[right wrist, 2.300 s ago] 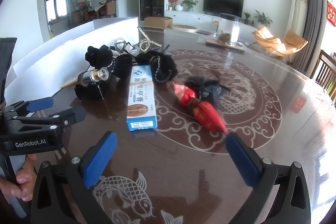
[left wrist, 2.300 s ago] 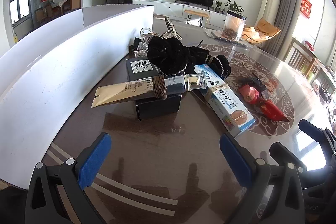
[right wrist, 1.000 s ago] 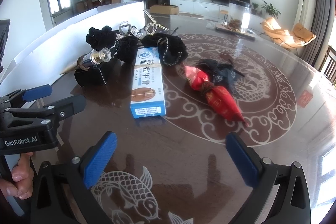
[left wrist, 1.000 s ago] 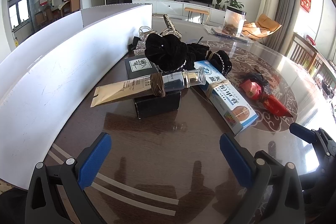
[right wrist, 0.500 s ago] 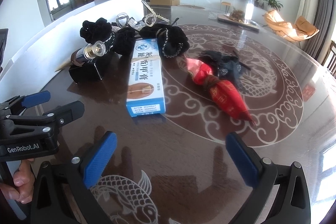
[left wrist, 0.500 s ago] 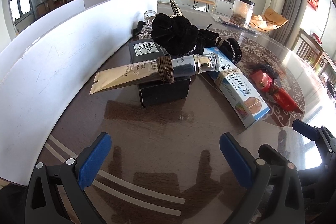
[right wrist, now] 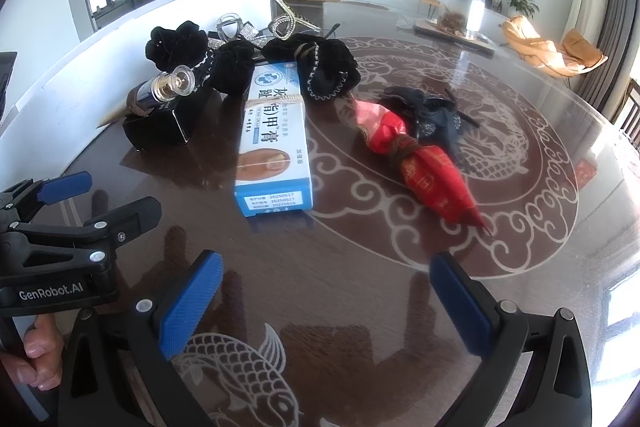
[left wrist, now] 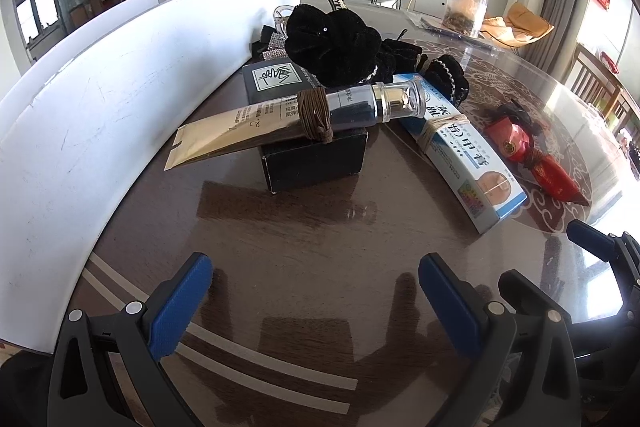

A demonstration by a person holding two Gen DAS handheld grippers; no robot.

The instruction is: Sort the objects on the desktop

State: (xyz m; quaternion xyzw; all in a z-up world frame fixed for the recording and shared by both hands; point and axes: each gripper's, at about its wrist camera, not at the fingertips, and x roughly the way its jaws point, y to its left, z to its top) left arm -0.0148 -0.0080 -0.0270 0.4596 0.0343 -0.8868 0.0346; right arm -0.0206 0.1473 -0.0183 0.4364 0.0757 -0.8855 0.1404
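A gold and dark tube (left wrist: pixel 288 115) with a brown hair tie around it lies across a black box (left wrist: pixel 308 151). A black scrunchie (left wrist: pixel 332 43) sits behind it. A blue and white ointment box (left wrist: pixel 460 151) (right wrist: pixel 276 135) lies to the right, then a red wrapped packet (left wrist: pixel 532 155) (right wrist: pixel 424 155) beside a dark hair clip (right wrist: pixel 432 111). More black scrunchies (right wrist: pixel 316 67) and rhinestone clips (right wrist: pixel 288 19) lie farther back. My left gripper (left wrist: pixel 316 307) is open and empty, short of the black box. My right gripper (right wrist: pixel 328 299) is open and empty, short of the ointment box.
A white board wall (left wrist: pixel 100 99) curves along the left side of the dark glass table (right wrist: pixel 400 287). A clear jar (right wrist: pixel 460 3) on a tray stands at the far side. The left gripper shows in the right wrist view (right wrist: pixel 72 227) at the left edge.
Both grippers have moved forward toward the objects, which look larger now. Both stay open. No object has moved.
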